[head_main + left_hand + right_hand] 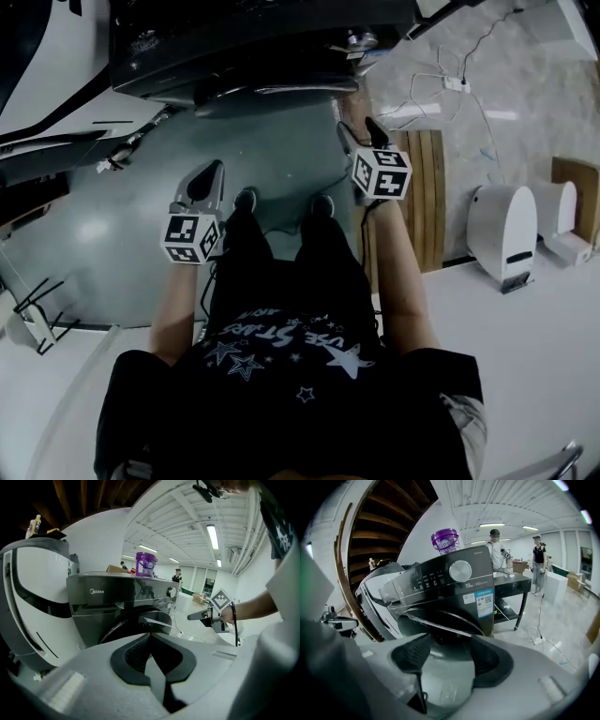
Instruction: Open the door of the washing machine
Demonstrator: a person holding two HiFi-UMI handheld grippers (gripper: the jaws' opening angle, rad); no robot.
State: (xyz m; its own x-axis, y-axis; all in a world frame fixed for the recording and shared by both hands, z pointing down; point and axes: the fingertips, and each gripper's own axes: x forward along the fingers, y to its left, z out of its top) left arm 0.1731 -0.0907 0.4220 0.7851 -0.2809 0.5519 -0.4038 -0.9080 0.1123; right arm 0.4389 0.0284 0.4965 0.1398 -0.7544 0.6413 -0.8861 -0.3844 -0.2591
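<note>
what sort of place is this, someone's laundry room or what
Probably a large workshop or lab hall, not a home: the washing machine stands on open floor, long strip lights run along a high white ceiling, and people stand by a work table behind it.

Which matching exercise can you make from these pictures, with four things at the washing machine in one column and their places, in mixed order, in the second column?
Things
1. purple container
2. round knob
3. white power strip
4. blue label

Places
A. on the floor
B. on the control panel
C. on top of the washing machine
D. on the machine's front, below the panel

Pairs: 1-C, 2-B, 3-A, 4-D
</note>
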